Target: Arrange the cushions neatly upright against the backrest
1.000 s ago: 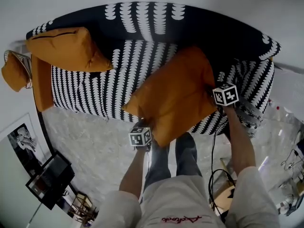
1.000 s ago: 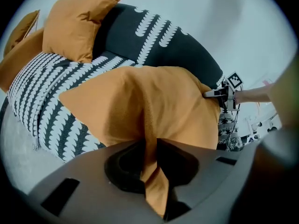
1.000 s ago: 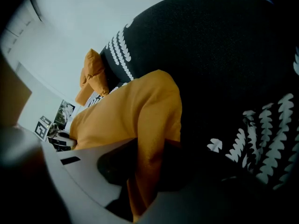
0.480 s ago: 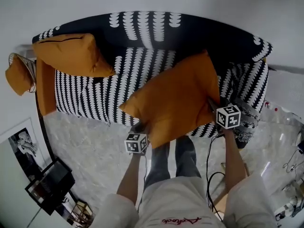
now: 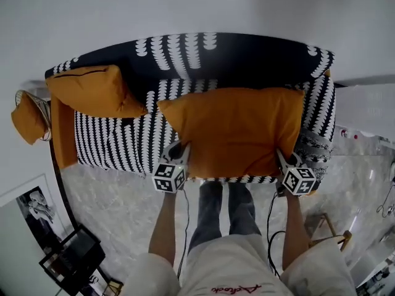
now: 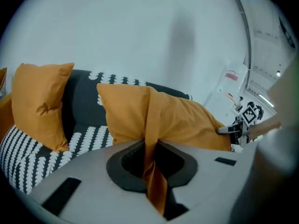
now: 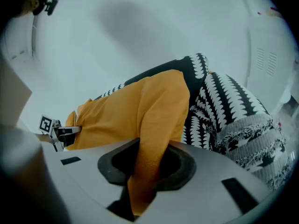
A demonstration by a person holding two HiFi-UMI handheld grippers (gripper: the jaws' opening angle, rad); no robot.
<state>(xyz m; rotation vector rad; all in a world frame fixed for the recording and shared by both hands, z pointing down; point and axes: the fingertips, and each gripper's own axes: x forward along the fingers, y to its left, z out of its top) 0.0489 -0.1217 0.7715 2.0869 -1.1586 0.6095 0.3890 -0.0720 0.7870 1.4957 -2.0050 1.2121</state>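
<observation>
1. Head view: the large orange cushion (image 5: 237, 131) is spread broadside over the right half of the sofa (image 5: 123, 140), from the seat's front edge up to the dark backrest (image 5: 259, 57). Whether it rests on the seat cannot be told. The left gripper (image 5: 179, 155) has its lower left corner and the right gripper (image 5: 282, 160) its lower right corner. A second orange cushion (image 5: 92, 91) leans in the sofa's left rear corner, and a grey patterned throw (image 5: 313, 150) lies at the sofa's right end.
2. Left gripper view: the fingers have just been closing and pinch a fold of the large orange cushion's (image 6: 182, 125) cover between them. The cushion stretches away to the right gripper (image 6: 232, 130) at its far corner. The second orange cushion (image 6: 39, 101) stands upright against the backrest at the left end.
3. Right gripper view: the fingers are clamped on the cushion's corner fabric, which hangs through between them. Just beside the cushion on the right are the black-and-white sofa arm and the grey patterned throw (image 7: 252, 139).
</observation>
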